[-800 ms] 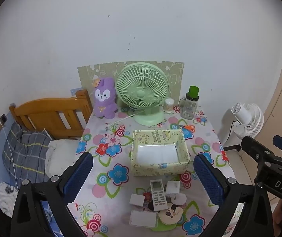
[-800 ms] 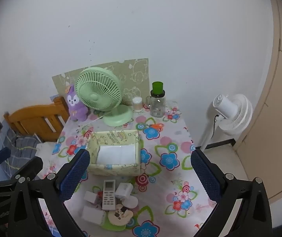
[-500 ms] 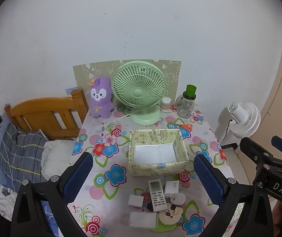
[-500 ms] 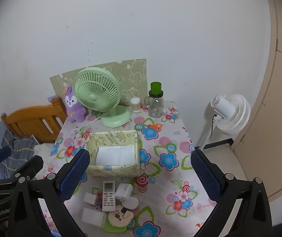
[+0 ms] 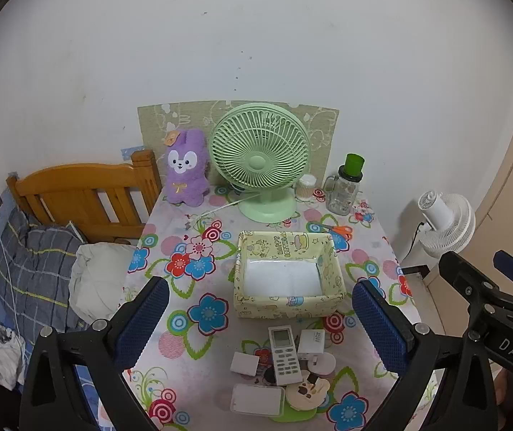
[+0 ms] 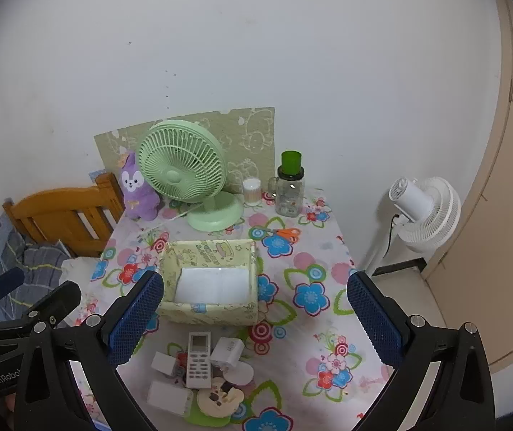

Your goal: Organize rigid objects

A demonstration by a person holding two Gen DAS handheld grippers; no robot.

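Nearest me, both tools hang over the front edge of the table, tilted down toward it. The left gripper (image 5: 256, 327) has its blue pads spread as wide as they go, nothing between them; the right gripper (image 6: 254, 318) is the same, wide and empty. I judge they are held back and high like this to take in the whole spread before choosing a first piece.

Just beyond the fingers, at about 6 o'clock on the flowered tablecloth (image 5: 192, 251), the rigid bits lie in a tight huddle: a white remote control (image 5: 284, 355) in the middle, a small white charger (image 5: 312, 339) touching its right side, a white square block (image 5: 244, 363) at its left, a flat white case (image 5: 256, 399) nearest the edge, and a round cartoon-faced piece (image 5: 308, 389) beside that. None is in the container yet.

At the table's centre sits the yellow fabric box (image 5: 289, 305), open-topped and empty but for its white liner, close to the pile, likely so each carry is short.

Farther, toward 12 o'clock, stand a green desk fan (image 5: 260, 160), a purple plush rabbit (image 5: 184, 168) at 11, a green-capped bottle (image 5: 348, 188) at 1, with orange scissors (image 5: 339, 230) lying in front of the bottle.
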